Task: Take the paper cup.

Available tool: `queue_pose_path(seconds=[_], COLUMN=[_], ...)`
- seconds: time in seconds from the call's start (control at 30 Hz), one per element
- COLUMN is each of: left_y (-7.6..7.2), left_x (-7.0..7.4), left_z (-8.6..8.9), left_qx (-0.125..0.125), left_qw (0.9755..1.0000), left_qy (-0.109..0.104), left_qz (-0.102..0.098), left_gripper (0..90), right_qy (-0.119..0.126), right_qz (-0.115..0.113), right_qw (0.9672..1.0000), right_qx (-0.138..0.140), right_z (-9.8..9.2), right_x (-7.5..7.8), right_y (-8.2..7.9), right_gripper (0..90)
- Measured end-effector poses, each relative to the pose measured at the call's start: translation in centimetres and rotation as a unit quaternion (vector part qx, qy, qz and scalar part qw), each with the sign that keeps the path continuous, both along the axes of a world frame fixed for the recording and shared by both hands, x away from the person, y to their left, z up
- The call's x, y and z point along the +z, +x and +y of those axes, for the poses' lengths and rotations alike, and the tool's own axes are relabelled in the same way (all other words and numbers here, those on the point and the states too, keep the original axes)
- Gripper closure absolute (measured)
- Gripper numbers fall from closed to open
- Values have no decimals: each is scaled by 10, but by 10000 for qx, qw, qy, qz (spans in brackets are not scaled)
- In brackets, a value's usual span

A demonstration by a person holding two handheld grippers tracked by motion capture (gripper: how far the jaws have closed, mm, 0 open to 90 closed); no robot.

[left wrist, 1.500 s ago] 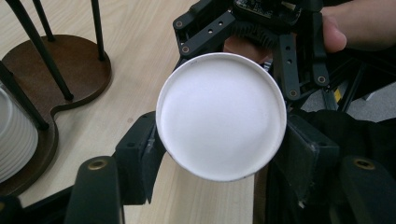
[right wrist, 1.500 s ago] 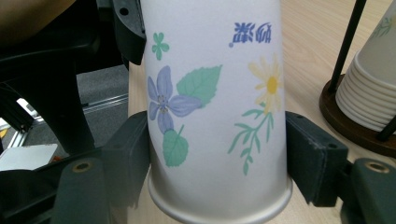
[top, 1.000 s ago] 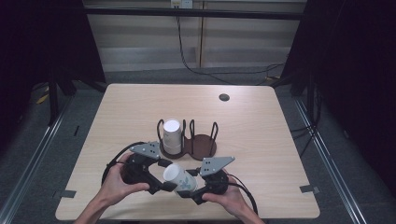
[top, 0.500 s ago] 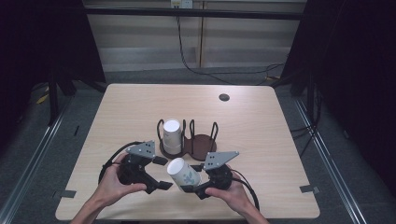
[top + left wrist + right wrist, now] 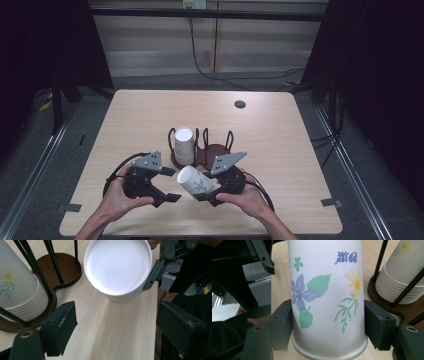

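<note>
1. While the paper cup (image 5: 194,181) sits tilted in the right gripper (image 5: 209,192), clamped near its rim, the thin wall looks likely to dent if the squeeze is hard, or to slide out if it slackens.
2. It hangs above the table (image 5: 280,130), at about five o'clock from the stack of cups (image 5: 183,145); a swing toward eleven o'clock could knock that stack or snag a black rod of the cup holder (image 5: 205,150).
3. Looks-wise: white paper, printed with a violet flower, green leaves and a yellow daisy, flat bottom pointing at the left gripper (image 5: 167,184).
4. That left gripper's jaws have just been opening and now stand wide with nothing between them, at about nine o'clock from the cup; closing early would bump its base.
</note>
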State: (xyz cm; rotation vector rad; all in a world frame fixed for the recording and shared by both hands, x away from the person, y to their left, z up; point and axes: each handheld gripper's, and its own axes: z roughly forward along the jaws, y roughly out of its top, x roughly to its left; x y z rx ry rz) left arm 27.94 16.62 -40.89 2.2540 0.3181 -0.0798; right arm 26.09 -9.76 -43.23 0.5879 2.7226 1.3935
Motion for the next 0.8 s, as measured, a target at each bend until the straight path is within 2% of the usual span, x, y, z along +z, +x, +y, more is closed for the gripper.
queue_pose_path(seconds=[0.17, 0.3, 0.47, 0.8], left_y=[0, -1, 0, -1], left_x=[-3, -4, -5, -11], left_z=[-3, -4, -3, -7], left_qx=[37, 1, -20, -39], left_qw=[10000, 9998, 9997, 9992], left_qy=[83, 182, 221, 388], left_qz=[33, -31, -46, -38], left_gripper=[171, 179, 181, 171], right_qy=[-285, -537, -725, -1263], right_qz=[65, 99, 113, 131], right_qw=[9995, 9984, 9968, 9906], right_qx=[109, 166, 304, 513], right_z=[3, 7, 11, 20], right_x=[1, 4, 6, 5], right_y=[3, 6, 9, 10], right_gripper=[311, 312, 313, 316])
